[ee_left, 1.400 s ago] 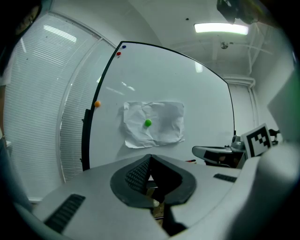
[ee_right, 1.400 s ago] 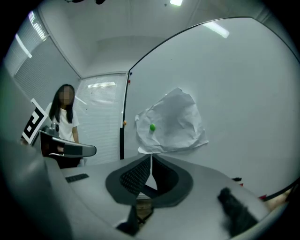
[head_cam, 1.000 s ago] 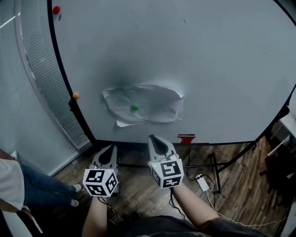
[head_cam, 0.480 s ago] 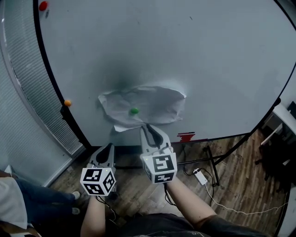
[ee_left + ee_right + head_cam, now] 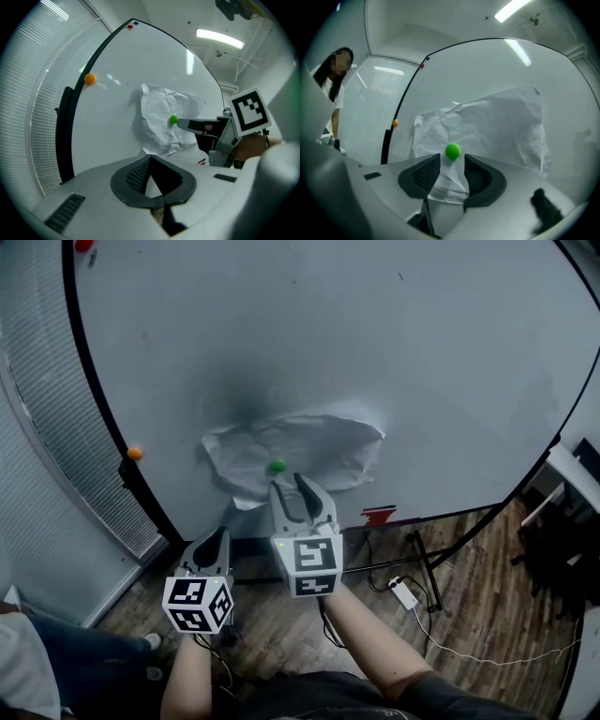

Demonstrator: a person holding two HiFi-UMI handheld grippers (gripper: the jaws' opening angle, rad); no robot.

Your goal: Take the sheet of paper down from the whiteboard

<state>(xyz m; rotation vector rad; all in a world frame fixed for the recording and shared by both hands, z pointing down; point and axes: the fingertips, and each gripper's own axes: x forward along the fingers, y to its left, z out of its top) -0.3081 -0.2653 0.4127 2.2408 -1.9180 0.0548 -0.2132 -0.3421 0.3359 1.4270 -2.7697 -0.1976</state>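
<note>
A crumpled white sheet of paper (image 5: 314, 448) hangs on the whiteboard (image 5: 394, 343), pinned by a green magnet (image 5: 277, 466). My right gripper (image 5: 287, 482) points at the sheet just below that magnet, and its jaws are opening. In the right gripper view the green magnet (image 5: 452, 151) sits just ahead of the gap of the right gripper (image 5: 452, 163), with the paper (image 5: 497, 124) behind it and nothing pressed by the pads. My left gripper (image 5: 217, 536) is shut and empty, lower and to the left, short of the board. The left gripper view shows the paper (image 5: 161, 119) and magnet (image 5: 173, 119) ahead of it.
An orange magnet (image 5: 135, 453) sits on the board's left edge and a red one (image 5: 84, 245) at the top. Blinds (image 5: 47, 427) cover the wall on the left. A person (image 5: 333, 89) stands at the left. A stand leg and a white adapter (image 5: 403, 593) lie on the wood floor.
My right gripper has risen toward the paper, up to the green magnet, and its jaws have spread from shut to open. The left gripper edged forward, still shut.
</note>
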